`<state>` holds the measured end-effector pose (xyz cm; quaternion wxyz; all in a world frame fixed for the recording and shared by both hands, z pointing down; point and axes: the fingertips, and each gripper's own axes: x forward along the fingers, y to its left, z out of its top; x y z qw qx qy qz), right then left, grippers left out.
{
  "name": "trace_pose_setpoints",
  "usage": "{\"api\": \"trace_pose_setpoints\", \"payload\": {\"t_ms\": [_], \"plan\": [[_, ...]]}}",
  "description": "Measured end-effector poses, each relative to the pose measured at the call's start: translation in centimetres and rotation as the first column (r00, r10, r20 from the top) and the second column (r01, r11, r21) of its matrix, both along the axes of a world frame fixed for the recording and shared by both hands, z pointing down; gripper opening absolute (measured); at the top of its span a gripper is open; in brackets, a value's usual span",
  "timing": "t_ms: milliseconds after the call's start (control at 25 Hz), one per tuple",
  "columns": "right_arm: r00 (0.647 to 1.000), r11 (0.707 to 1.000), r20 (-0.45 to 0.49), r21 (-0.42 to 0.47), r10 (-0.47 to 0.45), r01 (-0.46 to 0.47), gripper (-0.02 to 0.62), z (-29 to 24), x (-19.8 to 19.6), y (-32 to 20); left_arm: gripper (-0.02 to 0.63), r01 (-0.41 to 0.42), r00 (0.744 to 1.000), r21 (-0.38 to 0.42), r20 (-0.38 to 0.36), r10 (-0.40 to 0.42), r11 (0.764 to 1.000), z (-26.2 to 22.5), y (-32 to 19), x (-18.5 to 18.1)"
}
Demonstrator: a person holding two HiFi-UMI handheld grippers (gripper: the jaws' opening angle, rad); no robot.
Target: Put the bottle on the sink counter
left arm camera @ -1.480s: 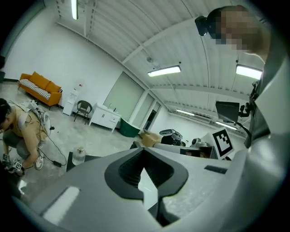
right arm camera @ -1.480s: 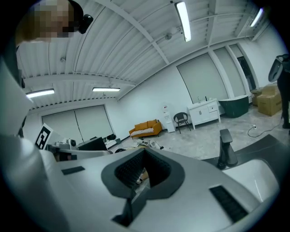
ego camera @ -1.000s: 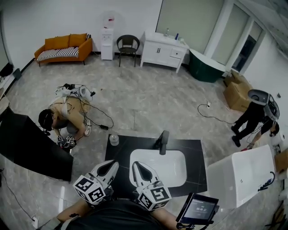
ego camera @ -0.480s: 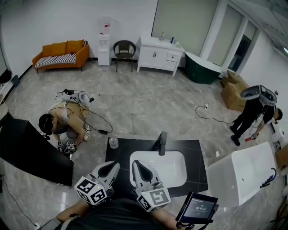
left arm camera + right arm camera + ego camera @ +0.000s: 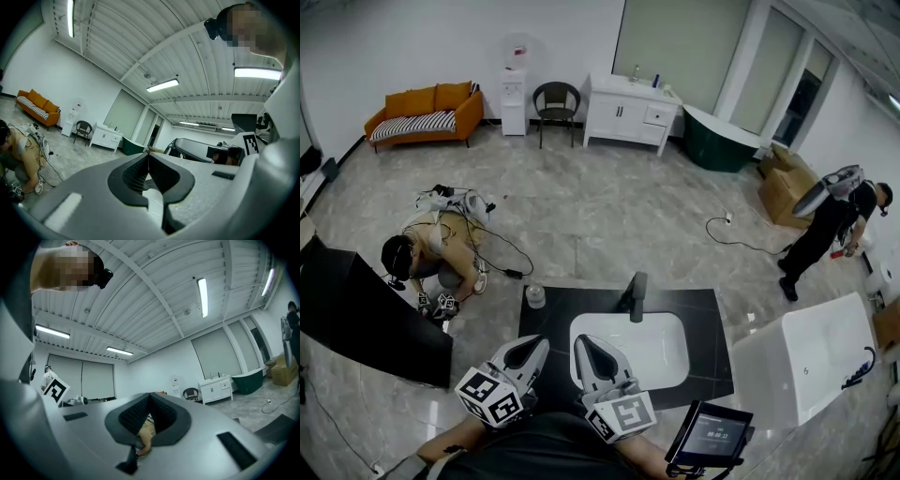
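A small clear bottle (image 5: 535, 295) with a pale cap stands upright on the far left corner of the black sink counter (image 5: 708, 328). The counter has a white basin (image 5: 661, 349) and a dark faucet (image 5: 637, 297). My left gripper (image 5: 536, 344) is held over the counter's near left part, well short of the bottle, shut and empty. My right gripper (image 5: 581, 341) hovers beside it at the basin's near left rim, also shut with nothing in it. In both gripper views the jaws point up at the ceiling, tips together: left gripper (image 5: 148, 153), right gripper (image 5: 150, 394).
A person (image 5: 431, 255) crouches on the floor left of the counter among cables. A black panel (image 5: 366, 309) leans at the left, a white tub (image 5: 806, 361) stands at the right and a tablet (image 5: 712, 436) sits near the front. Another person (image 5: 830, 225) stands far right.
Both grippers stay where they were, shut. The head view has shifted slightly, and the person at the far right has straightened up from a bent pose.
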<state>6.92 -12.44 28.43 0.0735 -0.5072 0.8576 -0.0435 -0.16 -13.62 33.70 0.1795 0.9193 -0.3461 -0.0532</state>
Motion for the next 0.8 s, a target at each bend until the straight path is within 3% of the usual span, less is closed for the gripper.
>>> {"api": "trace_pose_setpoints", "payload": {"t_ms": [800], "plan": [[1.0,1.0,0.006,-0.005,-0.026,0.026,-0.005,0.32,-0.48,0.22,0.003,-0.001,1.0,-0.035,0.007,0.001,0.999,0.8,0.18,0.19]]}}
